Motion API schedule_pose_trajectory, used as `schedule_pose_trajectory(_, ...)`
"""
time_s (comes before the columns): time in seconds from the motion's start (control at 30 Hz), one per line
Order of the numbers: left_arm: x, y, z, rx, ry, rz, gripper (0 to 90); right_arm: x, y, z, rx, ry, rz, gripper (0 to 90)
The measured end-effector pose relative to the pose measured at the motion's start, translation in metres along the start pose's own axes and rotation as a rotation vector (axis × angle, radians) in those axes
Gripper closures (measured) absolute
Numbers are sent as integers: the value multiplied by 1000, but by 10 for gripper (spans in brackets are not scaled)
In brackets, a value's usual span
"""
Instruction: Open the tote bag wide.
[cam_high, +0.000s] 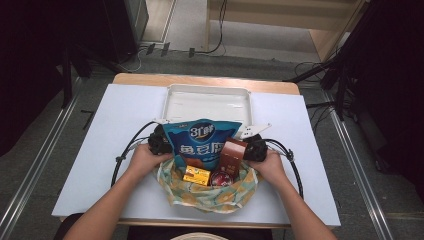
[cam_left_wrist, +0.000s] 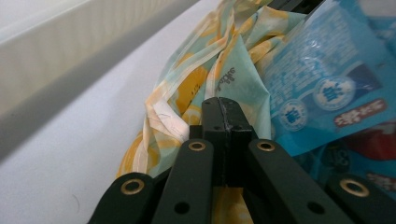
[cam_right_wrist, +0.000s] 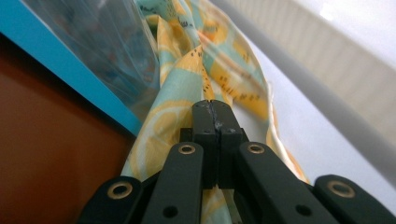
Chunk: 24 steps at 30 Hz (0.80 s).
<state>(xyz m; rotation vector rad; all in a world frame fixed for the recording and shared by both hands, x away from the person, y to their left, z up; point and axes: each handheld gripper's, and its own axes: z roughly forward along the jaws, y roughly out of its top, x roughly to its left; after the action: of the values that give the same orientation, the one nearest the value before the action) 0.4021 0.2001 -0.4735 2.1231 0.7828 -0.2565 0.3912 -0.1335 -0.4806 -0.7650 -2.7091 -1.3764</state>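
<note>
A cloth bag (cam_high: 210, 197) printed with yellow lemons lies open at the table's near middle. In it stand a blue snack bag (cam_high: 202, 142) and a brown box (cam_high: 232, 156), with a small yellow box (cam_high: 196, 175) and a red round item (cam_high: 220, 179) in front. My left gripper (cam_high: 162, 145) is at the bag's left edge. In its own view the left gripper (cam_left_wrist: 219, 105) is shut with the lemon cloth (cam_left_wrist: 187, 88) gathered at its tips, beside the blue bag (cam_left_wrist: 327, 79). My right gripper (cam_high: 255, 149) is at the right edge; the right gripper (cam_right_wrist: 211, 106) is shut on the cloth (cam_right_wrist: 187, 79) next to the brown box (cam_right_wrist: 46, 154).
A white tray (cam_high: 172, 100) sits just behind the bag at the table's far middle; its ribbed wall (cam_left_wrist: 46, 51) runs close along both gripper views. The pale table top (cam_high: 115, 130) spreads left and right. Black cables loop outward from both grippers.
</note>
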Motion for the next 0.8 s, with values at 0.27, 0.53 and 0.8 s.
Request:
schedule_pose_trajectory(0.27,1,-3,0,20,25,-13,900,-2,-4,2,19,2,17,900)
schedule_pose_trajectory(0.53,-8,4,-27,-40,26,1,900,4,8,-35,-89,-61,36,900)
schedule_pose_trajectory(0.8,-27,5,-59,-63,42,37,900,21,11,-78,-168,-124,74,900)
